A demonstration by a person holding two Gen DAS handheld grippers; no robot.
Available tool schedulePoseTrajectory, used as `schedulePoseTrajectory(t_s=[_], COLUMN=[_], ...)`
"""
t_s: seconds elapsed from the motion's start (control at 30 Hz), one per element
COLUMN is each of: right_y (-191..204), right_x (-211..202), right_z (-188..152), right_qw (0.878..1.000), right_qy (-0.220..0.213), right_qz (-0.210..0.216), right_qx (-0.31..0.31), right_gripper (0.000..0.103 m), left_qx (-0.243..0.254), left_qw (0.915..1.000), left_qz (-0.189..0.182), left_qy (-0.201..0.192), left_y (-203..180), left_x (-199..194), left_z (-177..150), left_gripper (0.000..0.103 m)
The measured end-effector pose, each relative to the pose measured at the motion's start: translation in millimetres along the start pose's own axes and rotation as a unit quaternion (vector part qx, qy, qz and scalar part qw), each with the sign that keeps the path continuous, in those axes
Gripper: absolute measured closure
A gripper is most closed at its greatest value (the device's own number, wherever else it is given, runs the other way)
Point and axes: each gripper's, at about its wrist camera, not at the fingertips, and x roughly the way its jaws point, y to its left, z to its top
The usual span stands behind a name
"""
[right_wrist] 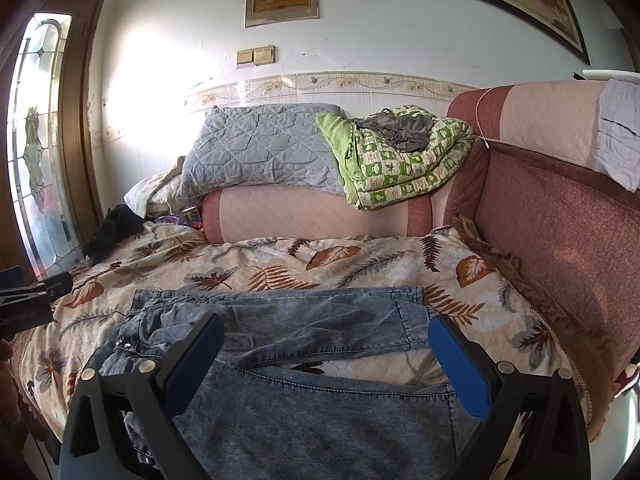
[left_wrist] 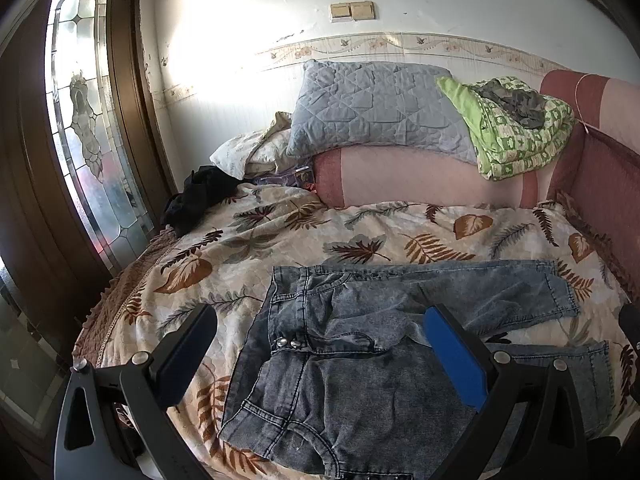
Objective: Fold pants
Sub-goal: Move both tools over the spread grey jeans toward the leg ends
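Observation:
Blue-grey denim pants lie flat on the leaf-patterned bedspread, waist to the left, two legs running right. In the right wrist view the pants fill the lower middle, the legs split with bedspread showing between them. My left gripper is open and empty, hovering above the waist and seat. My right gripper is open and empty, above the near leg. The left gripper's tip shows at the left edge of the right wrist view.
A pink bolster lies at the bed's head under a grey quilted pillow and a green folded blanket. Dark clothing sits at the far left. A maroon sofa back bounds the right; a glass door stands left.

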Motion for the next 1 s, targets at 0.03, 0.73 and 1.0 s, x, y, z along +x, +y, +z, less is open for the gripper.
schedulePoseTrajectory(t_s=[0.03,0.73,1.0], right_y=[-1,-9,-15], right_x=[2,12,12], right_z=[0,1,3], right_qw=[1.000,1.000,1.000], right_qy=[0.002,0.013,0.012], right_qz=[0.000,-0.015,-0.022], right_qx=[-0.001,0.005,0.009], right_gripper=[0.000,0.000,0.000], left_qx=[0.000,0.012,0.015], left_qw=[1.0000,0.9997,0.9995], left_qz=[0.000,-0.022,-0.028], left_qy=[0.002,0.004,0.004], left_y=[-1,-25,-33], left_x=[2,8,8], left_z=[0,4,7], left_gripper=[0.000,0.000,0.000])
